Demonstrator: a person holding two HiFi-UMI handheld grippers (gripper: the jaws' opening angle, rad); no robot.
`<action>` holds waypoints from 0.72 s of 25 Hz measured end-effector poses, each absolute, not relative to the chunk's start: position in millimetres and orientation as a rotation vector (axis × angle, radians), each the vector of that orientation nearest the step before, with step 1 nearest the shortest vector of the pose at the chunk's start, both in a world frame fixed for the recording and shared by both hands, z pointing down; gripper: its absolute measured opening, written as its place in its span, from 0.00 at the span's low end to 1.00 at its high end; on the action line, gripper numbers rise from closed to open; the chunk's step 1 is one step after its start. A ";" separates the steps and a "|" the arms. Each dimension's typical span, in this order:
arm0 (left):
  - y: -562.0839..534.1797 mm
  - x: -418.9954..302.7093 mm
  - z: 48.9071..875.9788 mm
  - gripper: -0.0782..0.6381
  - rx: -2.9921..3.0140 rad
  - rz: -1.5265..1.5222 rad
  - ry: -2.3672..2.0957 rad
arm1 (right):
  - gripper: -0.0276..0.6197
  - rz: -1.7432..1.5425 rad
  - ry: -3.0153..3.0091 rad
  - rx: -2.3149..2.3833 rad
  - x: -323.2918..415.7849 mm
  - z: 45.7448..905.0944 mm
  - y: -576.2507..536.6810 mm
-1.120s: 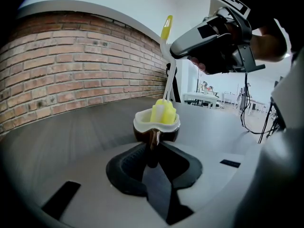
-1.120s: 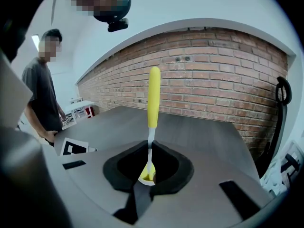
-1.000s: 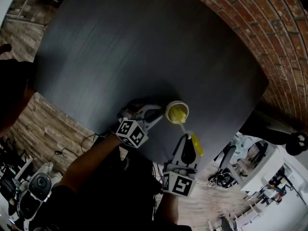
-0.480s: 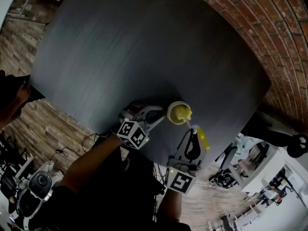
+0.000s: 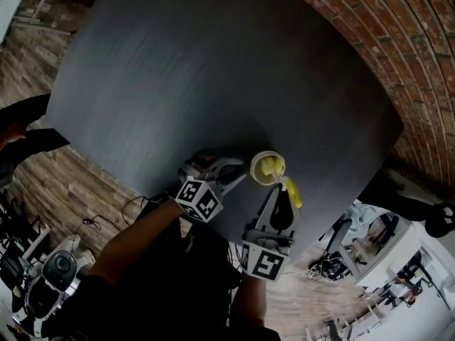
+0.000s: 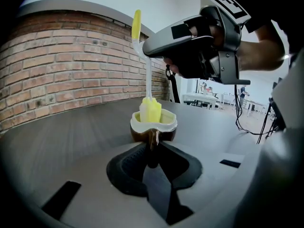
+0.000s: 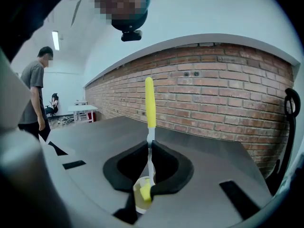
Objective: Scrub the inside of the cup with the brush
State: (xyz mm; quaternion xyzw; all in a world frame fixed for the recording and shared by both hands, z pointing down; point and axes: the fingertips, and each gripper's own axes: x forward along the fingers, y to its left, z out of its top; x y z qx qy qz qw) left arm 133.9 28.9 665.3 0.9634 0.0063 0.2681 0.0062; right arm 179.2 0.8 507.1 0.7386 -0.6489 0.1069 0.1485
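- The left tongs are clenched on the small handle of the cup. The handle is pinched between the two dark pads right at their tips.
- The right tongs are clamped on the thin white stem of the brush, with the jaws pressed close on either side of it.
- The cup is brown outside and cream inside. It sits upright just ahead of the left tongs, and directly below the right tongs.
- The brush stands nearly vertical. Its yellow head is down inside the cup and shows a little above the rim, and its yellow grip rises above the right tongs.
- In the head view the left tongs reach the cup from the left. The right tongs come in from below, nearer the person.
- The cup is on the dark grey bench, close to its near edge.
- A brick wall curves round the far side of the bench.
- In the right gripper view a person stands well off to the left.
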 end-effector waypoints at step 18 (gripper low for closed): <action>29.9 131.2 664.0 0.22 3.009 0.834 0.043 | 0.11 0.448 -1.830 2.067 170.7 503.8 26.1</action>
